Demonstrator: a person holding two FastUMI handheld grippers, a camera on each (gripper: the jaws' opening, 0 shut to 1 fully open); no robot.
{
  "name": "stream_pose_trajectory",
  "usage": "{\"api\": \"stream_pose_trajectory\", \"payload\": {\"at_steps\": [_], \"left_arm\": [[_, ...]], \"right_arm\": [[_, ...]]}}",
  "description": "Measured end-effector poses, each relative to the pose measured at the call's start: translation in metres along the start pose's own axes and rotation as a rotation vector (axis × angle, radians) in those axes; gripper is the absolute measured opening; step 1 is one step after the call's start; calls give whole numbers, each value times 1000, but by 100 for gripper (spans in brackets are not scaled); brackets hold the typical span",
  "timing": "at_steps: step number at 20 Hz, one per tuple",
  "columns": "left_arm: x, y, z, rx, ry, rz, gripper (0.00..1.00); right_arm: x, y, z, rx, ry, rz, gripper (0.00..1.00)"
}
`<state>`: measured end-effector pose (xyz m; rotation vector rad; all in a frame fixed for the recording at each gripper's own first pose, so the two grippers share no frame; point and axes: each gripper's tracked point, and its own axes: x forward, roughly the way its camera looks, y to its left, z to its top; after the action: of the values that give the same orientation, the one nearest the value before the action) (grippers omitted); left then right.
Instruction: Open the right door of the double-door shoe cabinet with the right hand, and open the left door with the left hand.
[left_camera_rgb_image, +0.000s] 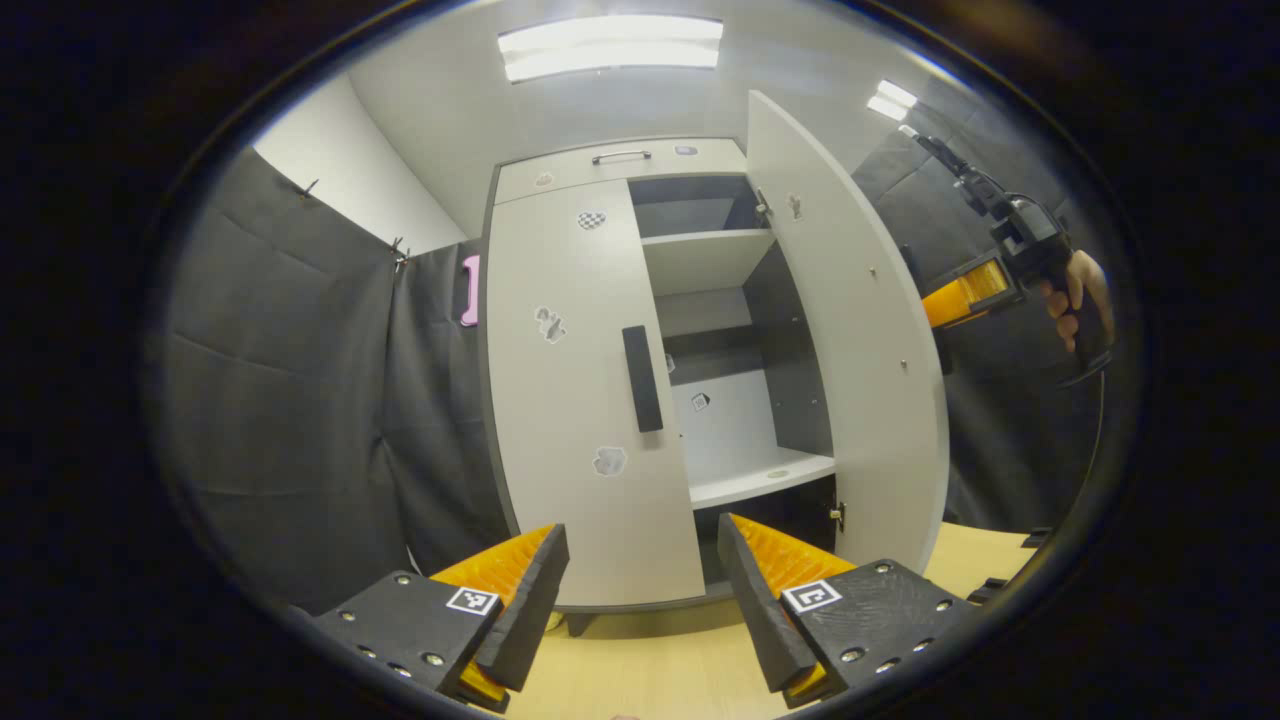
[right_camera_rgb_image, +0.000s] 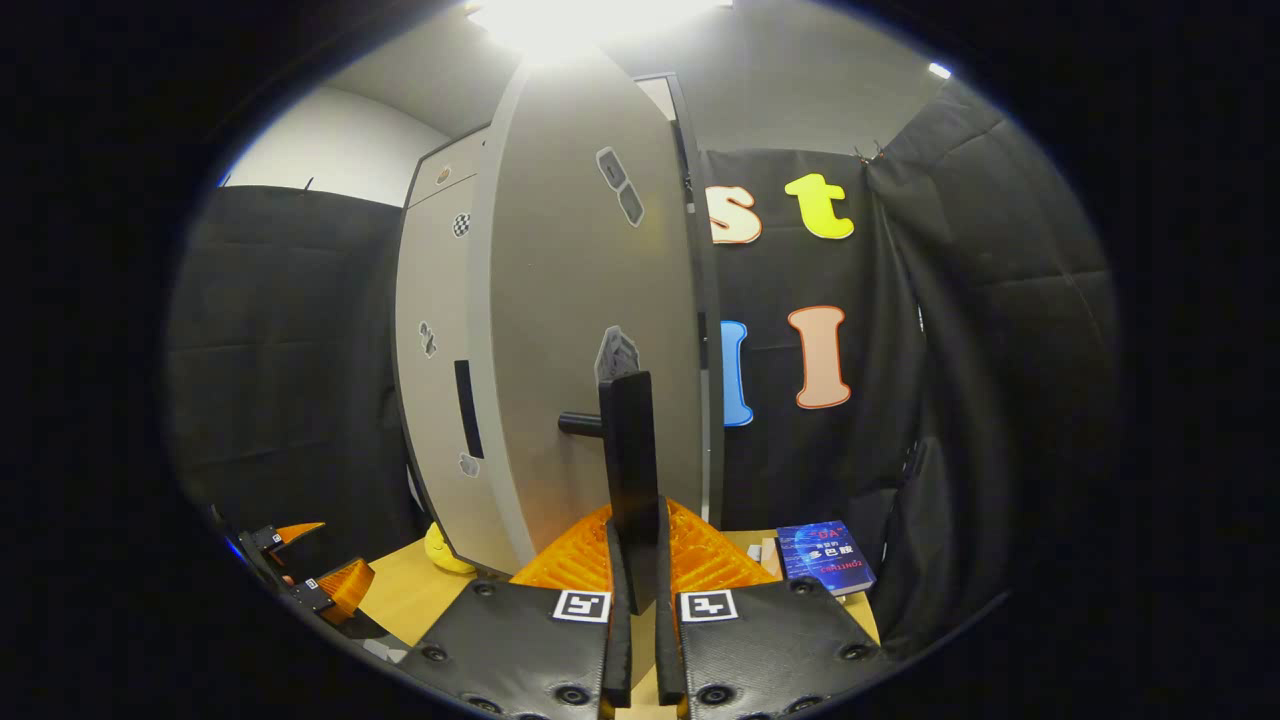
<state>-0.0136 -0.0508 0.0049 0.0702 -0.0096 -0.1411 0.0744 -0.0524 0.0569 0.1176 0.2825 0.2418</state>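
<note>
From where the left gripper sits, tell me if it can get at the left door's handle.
Probably yes. The left gripper is open and faces the closed left door; nothing stands between its fingers and the handle. The swung-out right door stays off to the side.

Cabinet layout, right side swung out.
Shoe cabinet (left_camera_rgb_image: 600, 400) standing on table (left_camera_rgb_image: 650, 660); left door (left_camera_rgb_image: 580, 400) flat against front, right door (left_camera_rgb_image: 850, 340) angled outward beside open shelves (left_camera_rgb_image: 710, 260). Book (right_camera_rgb_image: 825, 557) lying on table right of cabinet, near booth wall.
</note>
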Motion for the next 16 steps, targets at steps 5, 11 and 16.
{"api": "stream_pose_trajectory", "payload": {"at_steps": [5, 11, 16], "left_arm": [[6, -7, -4, -18, 14, -10, 87], [16, -22, -2, -54, 32, -40, 87], [41, -19, 15, -102, 29, -52, 87]], "right_arm": [[-1, -35, 0, -50, -10, -111, 11], [-8, -40, -7, 27, -24, -123, 8], [-32, -37, -22, 18, -28, -130, 7]]}}
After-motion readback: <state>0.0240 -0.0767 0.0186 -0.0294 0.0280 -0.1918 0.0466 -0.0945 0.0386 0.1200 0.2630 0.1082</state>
